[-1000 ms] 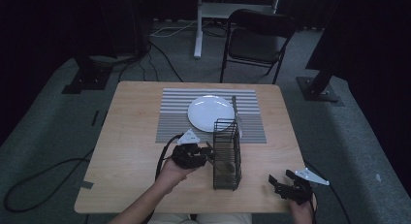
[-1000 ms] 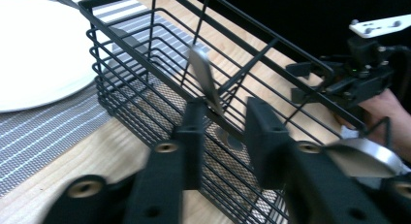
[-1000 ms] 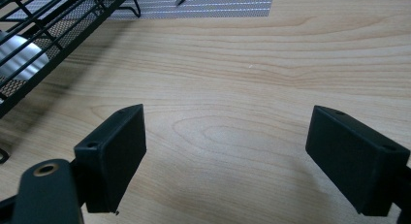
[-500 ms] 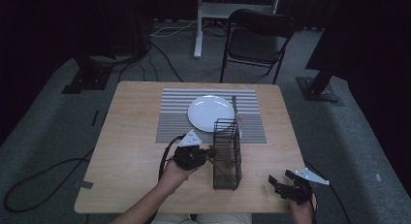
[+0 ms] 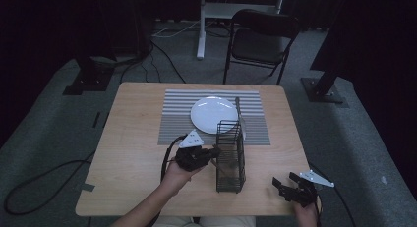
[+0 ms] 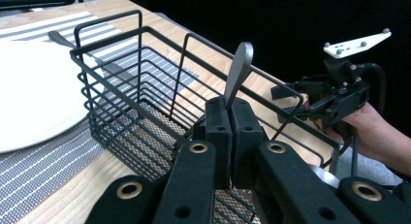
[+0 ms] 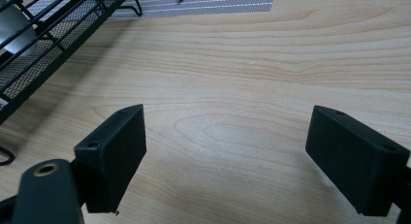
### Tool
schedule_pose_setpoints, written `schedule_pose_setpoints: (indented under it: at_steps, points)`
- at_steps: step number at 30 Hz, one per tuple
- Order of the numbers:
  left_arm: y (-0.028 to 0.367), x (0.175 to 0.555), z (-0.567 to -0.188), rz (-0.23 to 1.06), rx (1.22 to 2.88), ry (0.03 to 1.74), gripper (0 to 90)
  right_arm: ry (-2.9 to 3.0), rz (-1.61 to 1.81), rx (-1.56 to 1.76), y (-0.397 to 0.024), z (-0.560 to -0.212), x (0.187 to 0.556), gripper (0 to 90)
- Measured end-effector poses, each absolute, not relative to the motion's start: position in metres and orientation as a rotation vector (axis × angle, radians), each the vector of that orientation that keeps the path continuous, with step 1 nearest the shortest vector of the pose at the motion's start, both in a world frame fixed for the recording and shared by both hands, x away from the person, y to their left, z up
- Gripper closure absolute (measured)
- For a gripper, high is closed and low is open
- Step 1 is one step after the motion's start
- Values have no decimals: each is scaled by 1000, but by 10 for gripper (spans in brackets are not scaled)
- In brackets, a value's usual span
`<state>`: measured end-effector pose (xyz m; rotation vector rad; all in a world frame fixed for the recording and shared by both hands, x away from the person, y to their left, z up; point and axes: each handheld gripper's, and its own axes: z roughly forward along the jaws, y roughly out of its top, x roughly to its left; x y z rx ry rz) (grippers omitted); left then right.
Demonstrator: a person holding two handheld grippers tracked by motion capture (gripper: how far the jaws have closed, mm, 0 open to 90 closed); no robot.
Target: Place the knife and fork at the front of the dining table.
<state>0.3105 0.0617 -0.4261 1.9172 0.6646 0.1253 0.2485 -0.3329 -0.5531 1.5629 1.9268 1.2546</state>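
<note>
Now the spoon handle [image 6: 238, 71] sits pinched between the left fingers [image 6: 216, 132] (over the basket [image 6: 145, 88]) — upright.

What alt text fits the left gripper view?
The left tool, jaws shut on a metal utensil handle, holds it at a black wire basket on a wooden table. A white plate on a striped mat lies left; the right tool waits beyond.

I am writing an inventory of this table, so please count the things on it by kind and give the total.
Plates: 1, white plate
Placemats: 1, striped placemat
Wire baskets: 1, black basket
Metal utensils: 2, one handle gripped by the left gripper at the basket, one utensil lying beside the plate
Total: 5
</note>
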Motion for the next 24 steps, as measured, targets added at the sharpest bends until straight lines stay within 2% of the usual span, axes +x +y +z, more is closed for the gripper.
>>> schedule_pose_setpoints:
  at_steps: [24]
  points:
    - [36,317,-407,163,1895,582,886,1931,1259,1577,-333,-554,249,141]
